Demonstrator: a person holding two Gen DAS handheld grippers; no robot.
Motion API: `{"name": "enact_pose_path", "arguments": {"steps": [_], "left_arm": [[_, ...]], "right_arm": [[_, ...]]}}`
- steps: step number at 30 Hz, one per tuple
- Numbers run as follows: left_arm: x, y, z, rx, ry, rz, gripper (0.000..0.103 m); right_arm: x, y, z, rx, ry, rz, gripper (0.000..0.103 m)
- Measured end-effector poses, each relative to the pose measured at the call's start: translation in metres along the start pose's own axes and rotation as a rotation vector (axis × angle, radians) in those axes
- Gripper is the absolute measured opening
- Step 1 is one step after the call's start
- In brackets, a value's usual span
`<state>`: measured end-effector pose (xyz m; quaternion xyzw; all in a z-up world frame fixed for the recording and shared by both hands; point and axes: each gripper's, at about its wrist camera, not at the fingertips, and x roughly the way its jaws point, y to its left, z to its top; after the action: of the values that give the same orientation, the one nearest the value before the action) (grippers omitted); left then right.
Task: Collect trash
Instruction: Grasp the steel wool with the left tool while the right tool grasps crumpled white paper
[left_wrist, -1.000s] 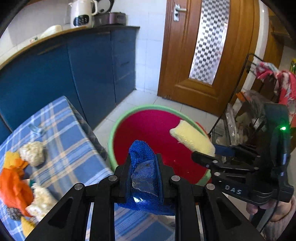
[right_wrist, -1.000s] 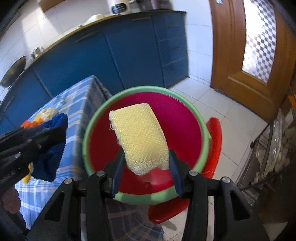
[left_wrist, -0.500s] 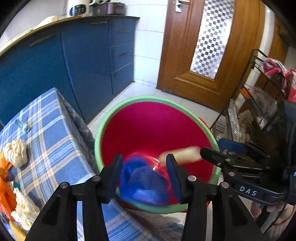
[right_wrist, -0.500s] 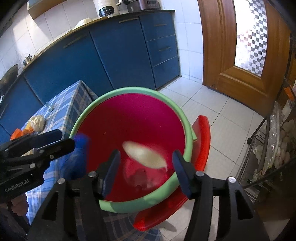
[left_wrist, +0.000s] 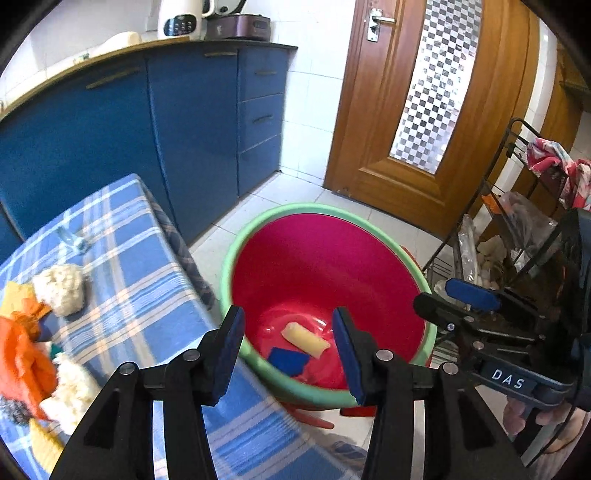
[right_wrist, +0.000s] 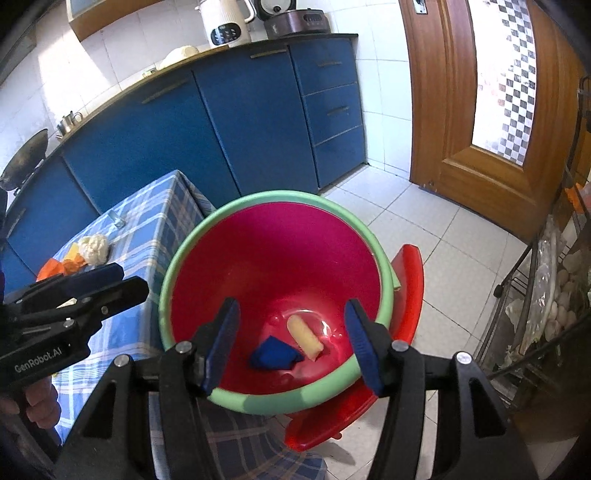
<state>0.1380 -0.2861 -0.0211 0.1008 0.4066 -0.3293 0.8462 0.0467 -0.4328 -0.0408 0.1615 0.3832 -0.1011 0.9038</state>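
From your left wrist camera, your left gripper (left_wrist: 288, 332) hangs spread wide above the red bucket (left_wrist: 321, 254), nothing between its fingers. At the bucket's bottom lie the yellow sponge (left_wrist: 306, 339) and the blue cloth (left_wrist: 289, 361), touching or nearly so. More scraps sit on the checked tablecloth (left_wrist: 147, 295): a white wad (left_wrist: 61, 290) and an orange piece (left_wrist: 18, 358). Your right gripper (left_wrist: 454, 299) shows side-on at the right edge.

From your right wrist camera, your right gripper (right_wrist: 291, 332) is likewise released and empty over the bucket (right_wrist: 273, 240). Sponge (right_wrist: 304, 336) and cloth (right_wrist: 275, 357) rest side by side below. The bucket seems to stand on a red stool (right_wrist: 408, 280), though the contact is hidden.
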Motion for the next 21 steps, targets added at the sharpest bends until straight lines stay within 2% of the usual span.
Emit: {"name": "enact_pose_path", "arguments": {"steps": [7,21], "left_arm": [[-0.037,0.023,-0.014,-0.057,-0.023,0.051,0.051],[-0.108,0.099,-0.046,-0.192,-0.1,0.197,0.051]], "right_arm": [[-0.016,0.029,-0.002,-0.045,-0.014,0.038,0.06],[-0.026,0.11,-0.006,-0.167,-0.005,0.173,0.06]]}}
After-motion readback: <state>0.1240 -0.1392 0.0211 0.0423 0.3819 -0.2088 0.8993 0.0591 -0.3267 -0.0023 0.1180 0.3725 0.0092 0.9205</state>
